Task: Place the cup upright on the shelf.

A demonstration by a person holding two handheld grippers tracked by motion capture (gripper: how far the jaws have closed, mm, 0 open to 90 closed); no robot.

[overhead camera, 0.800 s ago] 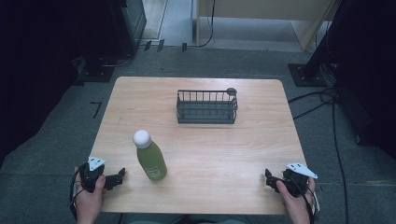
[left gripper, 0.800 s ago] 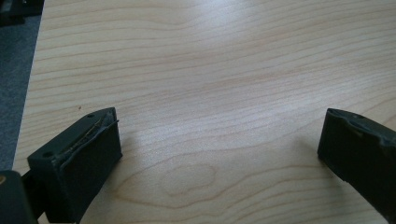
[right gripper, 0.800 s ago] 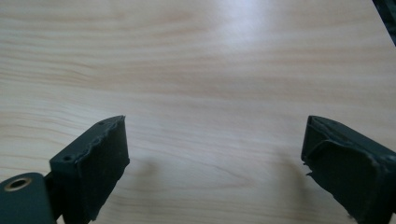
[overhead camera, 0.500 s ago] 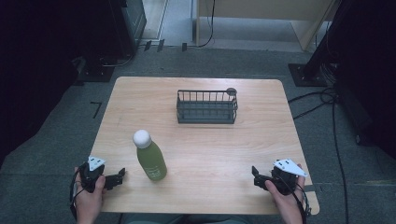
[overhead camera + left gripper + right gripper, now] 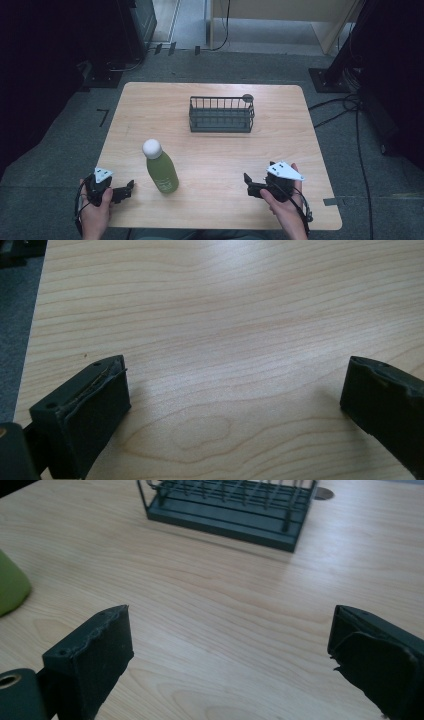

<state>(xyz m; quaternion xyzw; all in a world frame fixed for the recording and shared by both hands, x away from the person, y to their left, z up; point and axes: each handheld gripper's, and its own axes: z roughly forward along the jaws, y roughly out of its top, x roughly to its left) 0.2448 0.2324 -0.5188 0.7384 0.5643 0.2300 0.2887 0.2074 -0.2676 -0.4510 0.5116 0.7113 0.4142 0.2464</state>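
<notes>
The desk (image 5: 215,150) is bright and the light falls on it from above. The room around it is very dark, almost black at the sides. The green bottle (image 5: 161,170) and the wire basket (image 5: 221,115) cast small soft shadows. The high view is a bit fuzzy. In both gripper views the wood grain looks sharp, with a pale shine.

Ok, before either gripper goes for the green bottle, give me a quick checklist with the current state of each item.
1. Left gripper open, nothing between the jaws: ok.
2. Right gripper open, holding nothing: ok.
3. Green bottle upright on the table, white cap on: ok.
4. Bottle free of both grippers: ok.
5. Wire basket empty, standing apart from the bottle: ok.
6. Cap screwed tight: cannot tell.
</notes>
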